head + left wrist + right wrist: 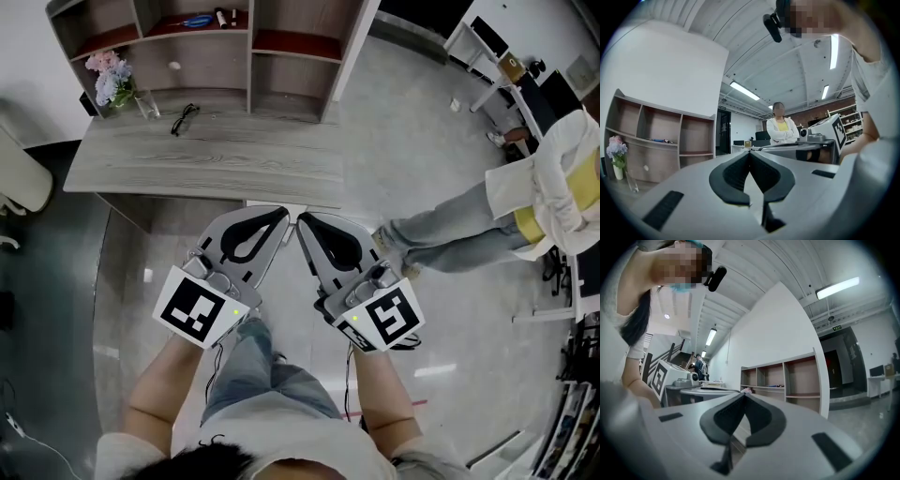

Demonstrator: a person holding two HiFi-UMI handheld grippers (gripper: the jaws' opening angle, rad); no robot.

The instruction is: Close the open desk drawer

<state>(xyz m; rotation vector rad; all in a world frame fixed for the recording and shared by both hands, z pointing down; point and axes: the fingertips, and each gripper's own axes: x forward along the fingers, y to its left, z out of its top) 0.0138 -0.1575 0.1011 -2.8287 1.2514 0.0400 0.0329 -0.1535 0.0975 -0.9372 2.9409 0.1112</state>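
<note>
The drawer (319, 205) shows as a pale strip jutting only slightly from the front edge of the worktop (234, 159), so I judge it almost home. My left hand-held gripper (279, 216) and right hand-held gripper (304, 221) point at it side by side, tips near its front. Each is clenched with nothing between its pads, as each gripper's own view confirms. I read that as making two blunt noses for pushing, not grasping. I cannot tell whether the tips touch the front. Farther back on the worktop lie glasses (184, 118) and flowers (111, 77), below a shelf unit (248, 56). A person (525, 202) waits well off to the right.
</note>
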